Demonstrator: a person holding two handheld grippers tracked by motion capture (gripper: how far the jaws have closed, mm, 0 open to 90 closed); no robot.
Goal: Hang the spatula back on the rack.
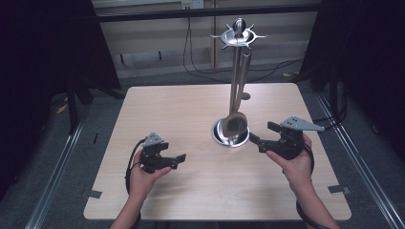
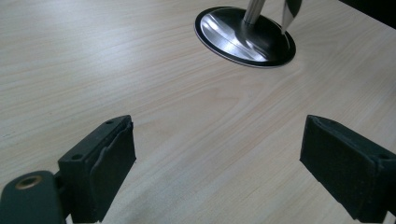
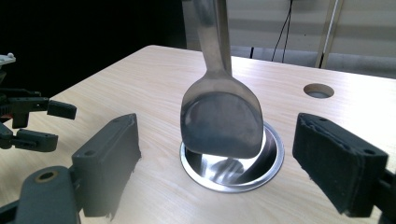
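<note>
A metal utensil stand rises from a round shiny base (image 1: 219, 135) near the table's middle to a star-shaped hanger (image 1: 237, 37) at its top. A steel spatula (image 1: 236, 122) hangs from the hanger, its broad blade just above the base. My right gripper (image 1: 262, 134) is open to the right of the base and points at the blade. In the right gripper view the spatula blade (image 3: 222, 122) hangs ahead of the open right gripper (image 3: 217, 163), clear of both pads. My left gripper (image 1: 177, 161) is open over bare wood, left of the stand. The left gripper view shows the stand base (image 2: 245, 36) beyond the open left gripper (image 2: 217, 156).
The light wooden table (image 1: 181, 109) has a small round hole (image 1: 245, 96) behind the stand. Black curtains hang on both sides, and cables run over the floor at the back. The left gripper (image 3: 32, 122) also appears far left in the right gripper view.
</note>
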